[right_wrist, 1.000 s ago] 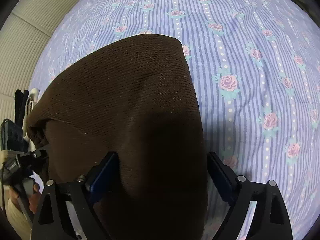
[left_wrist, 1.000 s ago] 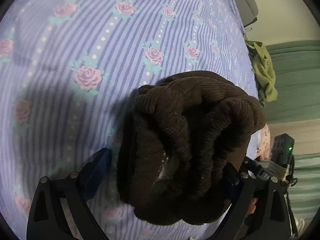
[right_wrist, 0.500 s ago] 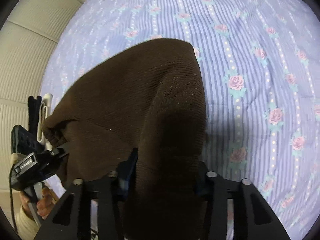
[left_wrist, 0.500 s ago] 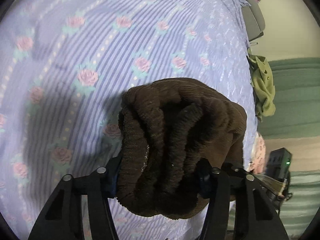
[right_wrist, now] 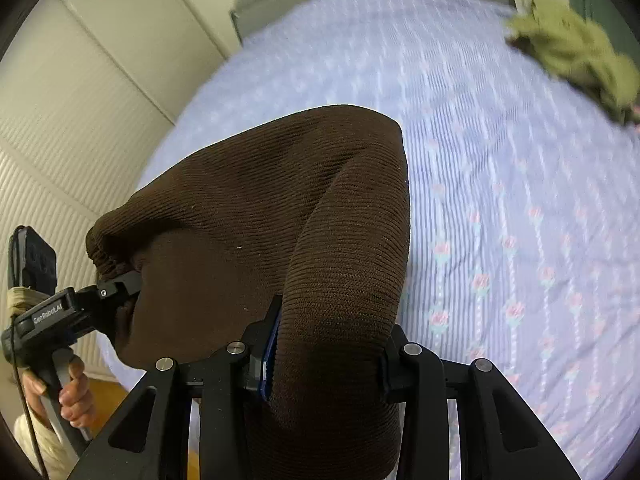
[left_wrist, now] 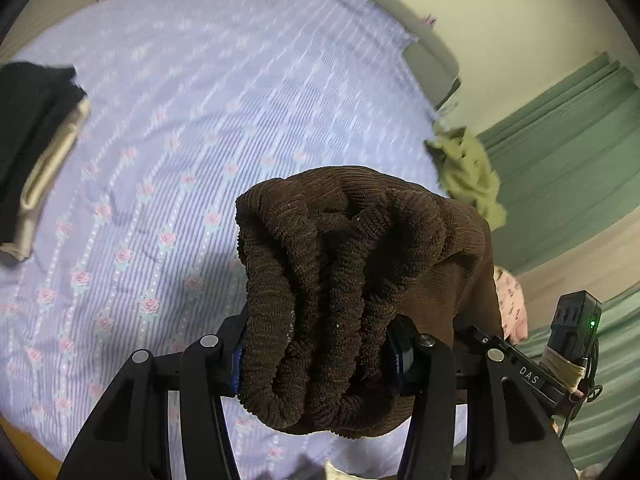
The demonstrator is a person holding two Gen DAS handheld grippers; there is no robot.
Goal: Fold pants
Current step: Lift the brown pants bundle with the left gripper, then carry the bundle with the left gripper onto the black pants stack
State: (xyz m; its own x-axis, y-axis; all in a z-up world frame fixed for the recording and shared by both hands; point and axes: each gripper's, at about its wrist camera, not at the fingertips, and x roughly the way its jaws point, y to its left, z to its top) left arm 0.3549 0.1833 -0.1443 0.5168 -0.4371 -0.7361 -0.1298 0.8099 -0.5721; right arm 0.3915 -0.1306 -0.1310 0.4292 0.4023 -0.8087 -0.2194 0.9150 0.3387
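The brown ribbed pants [left_wrist: 352, 248] hang folded above the flowered bed sheet [left_wrist: 180, 120], held up at both ends. My left gripper [left_wrist: 316, 356] is shut on the bunched elastic waistband. My right gripper [right_wrist: 326, 360] has a thick fold of the pants [right_wrist: 260, 200] between its pads, and its jaws are still closing on it. In the right wrist view the left gripper [right_wrist: 116, 288] shows at the left, biting the waistband, with a hand [right_wrist: 76, 392] on its handle. The cloth hides both grippers' fingertips.
A stack of folded black and beige clothes [left_wrist: 36, 140] lies at the bed's left side. A crumpled green garment [right_wrist: 572, 48] sits at the far right edge. White cupboard doors [right_wrist: 80, 100] stand left, green curtains [left_wrist: 560, 160] right.
Both grippers went from open around the pants to shut on them. Both then rose, lifting the pants off the sheet, so the whole bed now shows.
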